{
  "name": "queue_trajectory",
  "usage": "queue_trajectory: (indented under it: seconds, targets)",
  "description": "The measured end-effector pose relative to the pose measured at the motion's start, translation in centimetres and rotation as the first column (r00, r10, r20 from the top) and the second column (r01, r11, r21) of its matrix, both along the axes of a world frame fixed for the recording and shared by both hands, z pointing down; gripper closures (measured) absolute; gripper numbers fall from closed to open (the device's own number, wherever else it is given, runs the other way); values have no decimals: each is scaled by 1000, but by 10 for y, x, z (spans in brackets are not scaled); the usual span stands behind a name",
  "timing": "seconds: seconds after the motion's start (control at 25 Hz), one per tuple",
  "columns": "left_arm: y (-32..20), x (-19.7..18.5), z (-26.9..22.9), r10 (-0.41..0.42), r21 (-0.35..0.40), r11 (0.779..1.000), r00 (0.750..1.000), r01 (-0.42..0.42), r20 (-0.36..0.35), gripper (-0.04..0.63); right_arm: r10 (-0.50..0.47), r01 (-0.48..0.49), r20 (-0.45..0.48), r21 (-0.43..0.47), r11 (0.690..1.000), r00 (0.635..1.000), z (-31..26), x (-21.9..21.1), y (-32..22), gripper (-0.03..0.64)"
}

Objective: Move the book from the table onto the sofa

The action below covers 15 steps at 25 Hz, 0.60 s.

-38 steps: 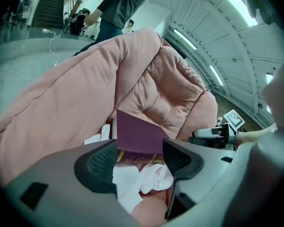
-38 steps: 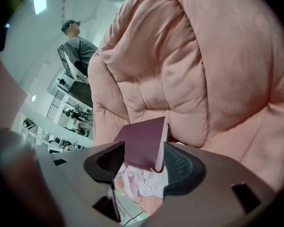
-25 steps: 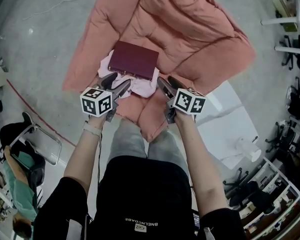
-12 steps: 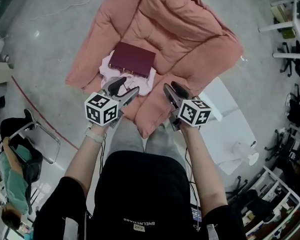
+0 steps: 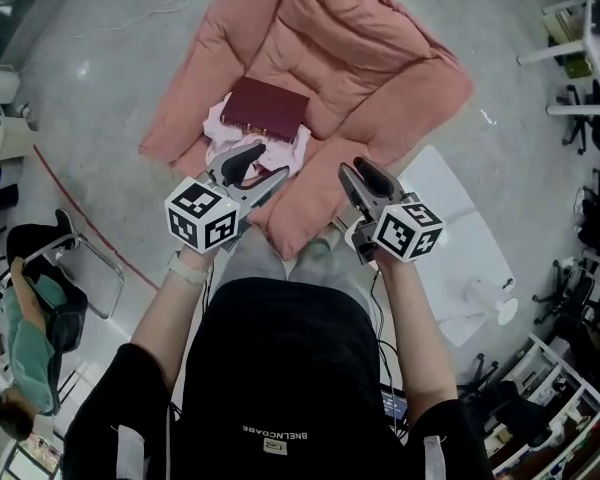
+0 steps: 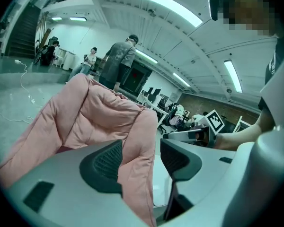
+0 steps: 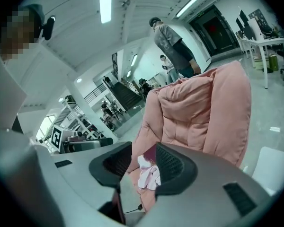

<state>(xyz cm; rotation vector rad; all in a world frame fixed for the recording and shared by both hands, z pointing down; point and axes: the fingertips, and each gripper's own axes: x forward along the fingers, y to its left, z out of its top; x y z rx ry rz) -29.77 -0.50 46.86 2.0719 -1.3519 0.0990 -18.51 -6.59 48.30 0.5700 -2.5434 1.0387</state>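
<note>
Head view looks down on the maroon book (image 5: 267, 108) lying flat on a pale pink cloth (image 5: 216, 126) on the seat of the salmon-pink sofa (image 5: 380, 58); it lies where it lay a second ago, and neither tool touches it; both tools have drawn back from it toward the person and risen, so they show larger and stand apart from the book; the left hand-held gripper (image 5: 259, 168) has its jaws spread wide with nothing between them, having just narrowed a little; left gripper view shows only the sofa's padding far behind the gap; the right hand-held gripper (image 5: 366, 180) has just been closing, its jaws now partly apart and empty; right gripper view shows the cloth and a corner of the book beyond the gap.
</note>
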Motion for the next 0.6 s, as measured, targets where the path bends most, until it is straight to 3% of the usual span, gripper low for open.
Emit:
queue_trajectory:
  seconds: [0.6]
  targets:
    - [-5, 71, -100, 112, 119, 987, 994, -110, -6, 359, 47, -54, 80, 81, 995, 996, -95, 65, 1, 442]
